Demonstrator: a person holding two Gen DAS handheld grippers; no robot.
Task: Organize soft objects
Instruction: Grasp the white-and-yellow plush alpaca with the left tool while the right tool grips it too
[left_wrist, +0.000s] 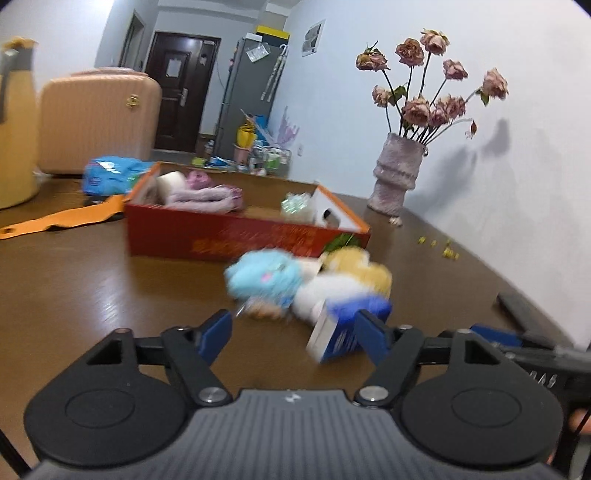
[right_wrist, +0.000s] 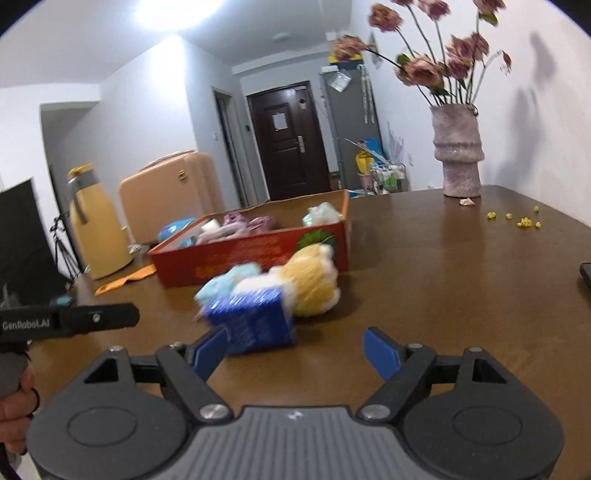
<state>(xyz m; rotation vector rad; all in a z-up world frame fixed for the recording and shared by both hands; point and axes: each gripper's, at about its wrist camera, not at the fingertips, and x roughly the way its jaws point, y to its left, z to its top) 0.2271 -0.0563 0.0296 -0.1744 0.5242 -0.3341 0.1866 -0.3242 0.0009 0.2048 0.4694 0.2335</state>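
We judge the task partly done. The red box (left_wrist: 229, 236), mid-frame on the bench (left_wrist: 92, 295), already holds pink plush pieces (left_wrist: 207, 194) at its left end and a pale bundle (left_wrist: 295, 206) at its right. Left outside, just in front of it at centre frame, lie a yellow plush (right_wrist: 314, 284), a light-blue plush (left_wrist: 258, 277) and a blue packet (right_wrist: 251, 321), bunched together. Our left gripper (left_wrist: 295, 332) and right gripper (right_wrist: 295, 350) both have jaws spread, pinching nothing; the packet sits nearest them.

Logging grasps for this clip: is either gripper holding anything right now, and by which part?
Nothing is held. The left gripper and right gripper are both open, short of the blue tissue pack on the table.
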